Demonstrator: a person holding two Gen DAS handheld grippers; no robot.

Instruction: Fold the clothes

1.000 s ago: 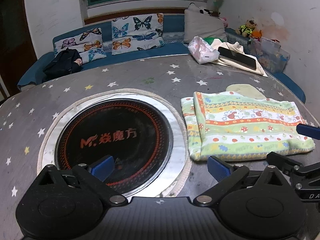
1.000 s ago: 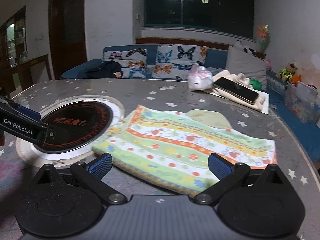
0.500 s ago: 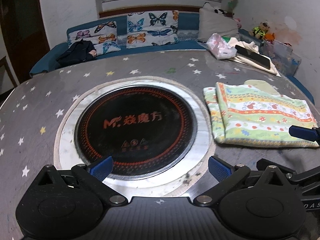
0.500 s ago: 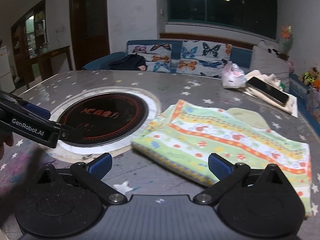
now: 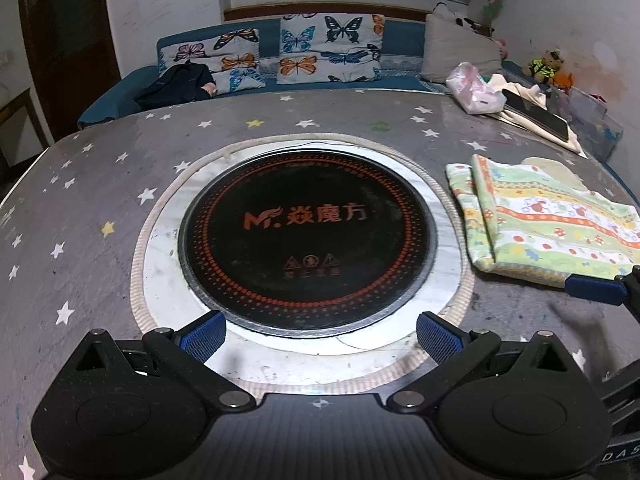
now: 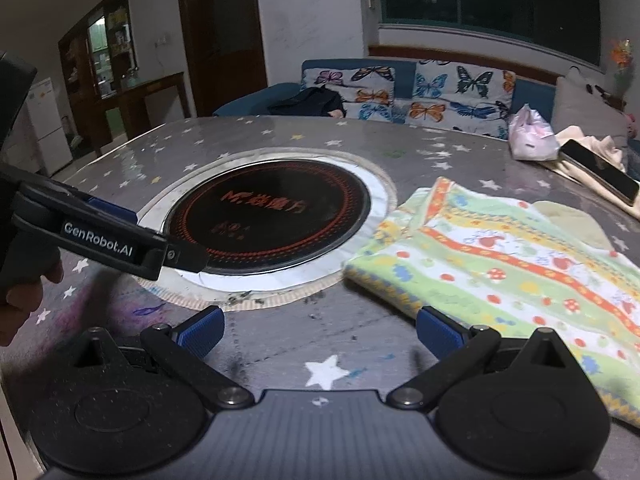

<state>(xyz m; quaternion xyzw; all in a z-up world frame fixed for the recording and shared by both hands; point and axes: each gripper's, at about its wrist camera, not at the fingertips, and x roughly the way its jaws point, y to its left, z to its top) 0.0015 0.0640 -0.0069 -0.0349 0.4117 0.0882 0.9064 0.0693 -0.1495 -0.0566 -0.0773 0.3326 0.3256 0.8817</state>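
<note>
Lying flat just to the right of the round induction hob [image 5: 306, 236], the printed child's garment [image 5: 552, 228] already sits as a layered rectangle: a folded edge faces the hob, and a narrower strip of the same cloth peeks out from under it on that side. I judge it soft, thin and light, likely to slide on the smooth star-patterned tabletop [image 5: 100, 184] and to sag if lifted by one point, so I would take it at two corners of one edge, pinching through all layers. Its long axis runs away from the hob toward the table's right rim; the coloured stripes follow that line. A plain pale-green flap [image 6: 572, 220] sticks out at the far edge. Whether this is a finished fold or a stage with another fold to come, I cannot settle.

My left gripper [image 5: 318, 334] hovers over the near rim of the hob, jaws spread wide, holding nothing. My right gripper [image 6: 318, 328] hangs near the garment's hob-side corner, jaws equally apart and empty. Beyond the garment lie a phone [image 6: 600, 170] on cream cloth and a pink plastic bag [image 6: 532, 140].
</note>
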